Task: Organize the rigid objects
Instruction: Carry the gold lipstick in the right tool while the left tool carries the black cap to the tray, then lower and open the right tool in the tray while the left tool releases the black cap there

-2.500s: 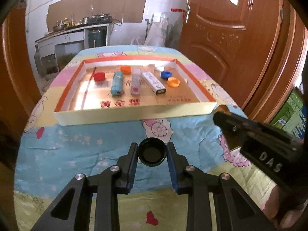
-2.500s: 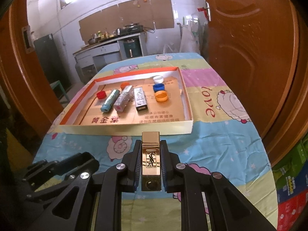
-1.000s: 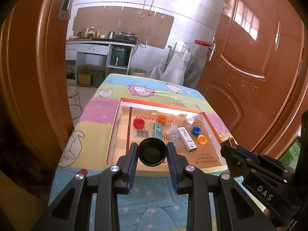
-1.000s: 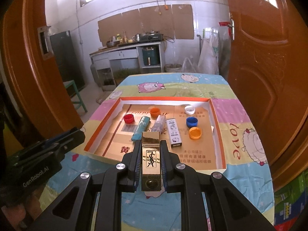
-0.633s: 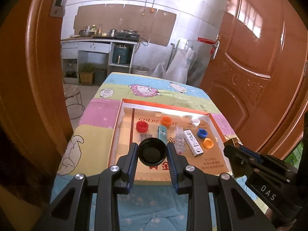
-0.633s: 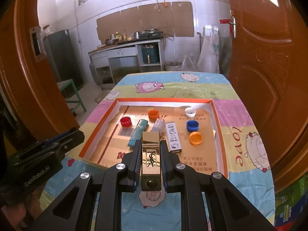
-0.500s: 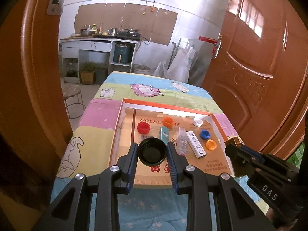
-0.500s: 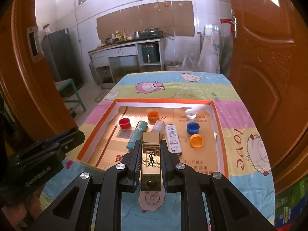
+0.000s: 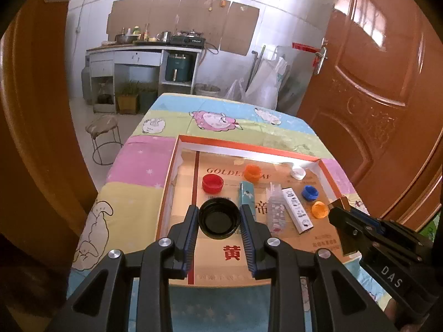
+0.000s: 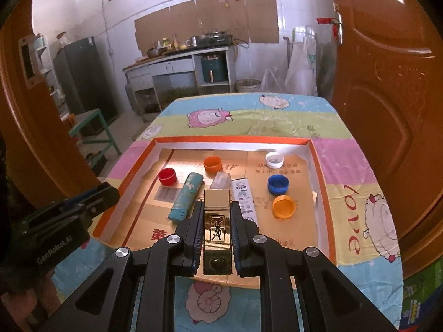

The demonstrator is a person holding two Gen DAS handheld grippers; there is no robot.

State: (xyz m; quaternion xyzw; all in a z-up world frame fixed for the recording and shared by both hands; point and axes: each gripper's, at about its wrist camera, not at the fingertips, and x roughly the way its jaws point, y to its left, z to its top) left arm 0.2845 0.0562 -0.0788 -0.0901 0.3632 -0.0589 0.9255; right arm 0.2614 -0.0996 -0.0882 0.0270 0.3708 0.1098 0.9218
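Note:
My left gripper [image 9: 219, 215] is shut on a black bottle cap [image 9: 219, 219], carried above the near left part of the cardboard tray [image 9: 170, 179]. My right gripper [image 10: 217, 210] is shut on a gold lighter [image 10: 217, 229], held above the tray's [image 10: 318, 166] near middle. Inside the tray lie a red cap [image 10: 167, 176], an orange cap [image 10: 212, 164], a teal lighter [image 10: 186, 196], a clear lighter [image 10: 221, 179], a white patterned lighter [image 10: 243, 196], a white cap [image 10: 274, 159], a blue cap [image 10: 278, 184] and a second orange cap [image 10: 283, 207].
The tray rests on a table with a pastel sheep cloth [image 10: 368, 215]. Brown doors [image 10: 387, 83] flank both sides. A stool [image 9: 103, 138] and a green bench [image 10: 94, 130] stand left of the table, a kitchen counter [image 10: 180, 63] behind. The other gripper shows at each view's edge.
Both grippers have moved forward and a little down over the tray, from above the near cloth to above the tray's floor. Each keeps its hold.

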